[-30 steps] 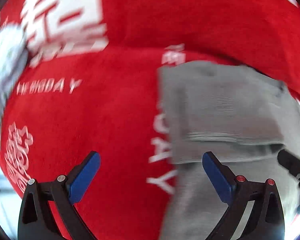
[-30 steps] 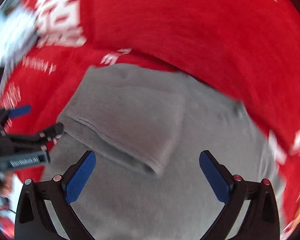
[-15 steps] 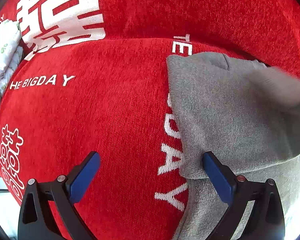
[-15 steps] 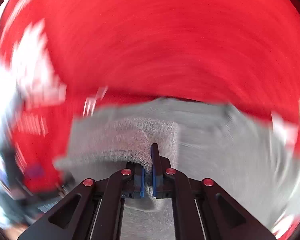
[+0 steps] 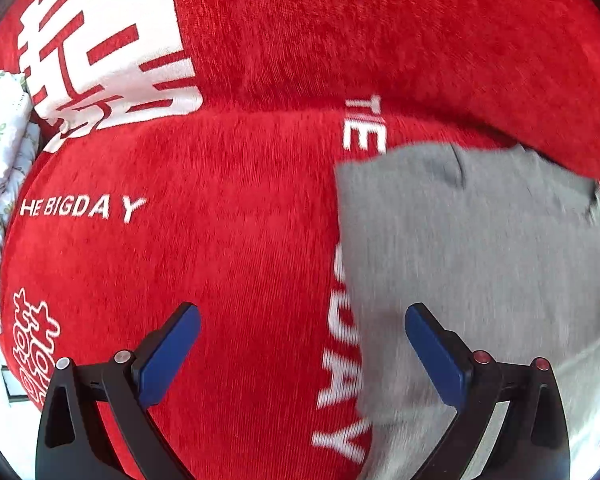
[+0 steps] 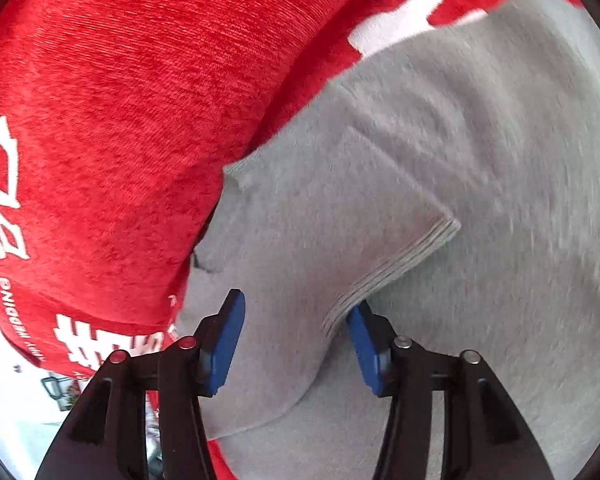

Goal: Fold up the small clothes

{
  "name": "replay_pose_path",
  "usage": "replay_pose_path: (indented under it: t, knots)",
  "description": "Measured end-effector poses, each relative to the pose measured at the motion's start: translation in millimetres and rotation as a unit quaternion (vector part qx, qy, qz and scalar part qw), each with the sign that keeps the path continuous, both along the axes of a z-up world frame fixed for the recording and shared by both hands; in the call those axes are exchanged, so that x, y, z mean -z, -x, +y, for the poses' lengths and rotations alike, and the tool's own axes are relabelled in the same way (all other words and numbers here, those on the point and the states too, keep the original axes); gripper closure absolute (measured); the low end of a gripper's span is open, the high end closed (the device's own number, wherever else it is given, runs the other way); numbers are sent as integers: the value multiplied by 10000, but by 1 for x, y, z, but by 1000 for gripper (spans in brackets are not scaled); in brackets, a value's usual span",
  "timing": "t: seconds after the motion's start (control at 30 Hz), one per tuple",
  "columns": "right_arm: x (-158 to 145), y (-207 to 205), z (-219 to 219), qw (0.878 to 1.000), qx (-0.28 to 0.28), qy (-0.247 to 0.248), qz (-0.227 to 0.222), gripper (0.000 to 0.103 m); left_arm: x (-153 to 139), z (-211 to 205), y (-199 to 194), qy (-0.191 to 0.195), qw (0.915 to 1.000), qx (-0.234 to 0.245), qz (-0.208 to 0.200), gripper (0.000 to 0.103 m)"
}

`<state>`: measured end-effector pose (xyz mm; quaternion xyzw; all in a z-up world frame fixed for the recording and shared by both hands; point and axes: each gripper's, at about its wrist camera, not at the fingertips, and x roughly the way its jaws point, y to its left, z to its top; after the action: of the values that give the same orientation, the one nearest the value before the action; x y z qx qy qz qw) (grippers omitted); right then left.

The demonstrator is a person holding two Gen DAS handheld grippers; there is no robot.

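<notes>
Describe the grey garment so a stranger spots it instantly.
Find the red plush cover with white lettering. The grey garment lies on it, partly folded. It alone is plain grey; the white cloth at the cover's edge has a leafy print.

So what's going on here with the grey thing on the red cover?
A person with two handheld grippers is folding a small grey knit garment spread on a red plush cover with white lettering. The right gripper has its fingers apart around a folded-over flap with a ribbed hem. The left gripper is open and empty above the garment's edge, holding nothing.
</notes>
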<state>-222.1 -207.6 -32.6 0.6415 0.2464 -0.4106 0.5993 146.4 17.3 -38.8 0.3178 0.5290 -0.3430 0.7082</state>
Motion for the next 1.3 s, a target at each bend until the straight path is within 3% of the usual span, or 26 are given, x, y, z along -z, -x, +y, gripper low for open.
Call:
replay_pose_path:
  t: [0.07, 0.17, 0.23, 0.27, 0.33, 0.43, 0.53, 0.63, 0.67, 0.73, 0.8, 0.97, 1.1, 1.2, 1.23, 1.27, 1.3]
  knots:
    - [-14, 2, 1, 9994, -244, 193, 122, 96, 2, -9, -2, -42, 9999, -26, -89, 1]
    - [-9, 10, 10, 9978, -482, 124, 432, 95, 8, -16, 2, -137, 9995, 129, -256, 1]
    - [4, 21, 13, 9970, -404, -118, 642, 94, 11, -17, 6, -205, 9989, 237, -349, 1]
    - [10, 32, 15, 9982, -249, -230, 497, 95, 12, -17, 7, -236, 9987, 267, -377, 1]
    - [8, 44, 20, 9988, -49, -291, 381, 96, 8, -16, 7, -237, 9987, 256, -384, 1]
    - [1, 56, 26, 9982, -3, -240, 558, 96, -3, -14, 15, -219, 9984, 332, -402, 1]
    - [-2, 68, 25, 9993, 27, -291, 241, 89, -13, -13, 28, -237, 9980, 455, -381, 1]
    - [-9, 82, 19, 9996, 133, -243, -16, 66, -19, -15, 43, -197, 9981, 531, -225, 1]
    - [-8, 82, 15, 9994, 186, -262, -87, 63, -21, -17, 48, -177, 9981, 553, -185, 1]
    - [-3, 82, 7, 9988, 298, -365, -118, 63, -20, -22, 58, -193, 9977, 627, -178, 1]
    - [1, 80, 4, 9981, 353, -495, -102, 95, -17, -28, 65, -265, 9971, 658, -262, 1]
    - [-1, 71, 13, 9988, -73, -421, 255, 96, -2, -18, 48, -467, 9980, 359, -244, 1]
    - [-3, 76, 16, 9986, -188, -396, 279, 93, 2, -8, 37, -558, 9980, 249, -166, 1]
    - [-15, 81, 20, 9969, -368, -384, 580, 86, -5, -6, 42, -519, 9979, 340, -186, 1]
    - [-19, 82, 23, 9961, -441, -386, 655, 75, -7, -7, 45, -503, 9978, 385, -173, 1]
    - [-25, 84, 26, 9953, -512, -375, 733, 55, -10, -7, 51, -479, 9977, 448, -147, 1]
    - [-29, 84, 29, 9949, -539, -354, 778, 45, -13, -8, 54, -467, 9976, 490, -125, 1]
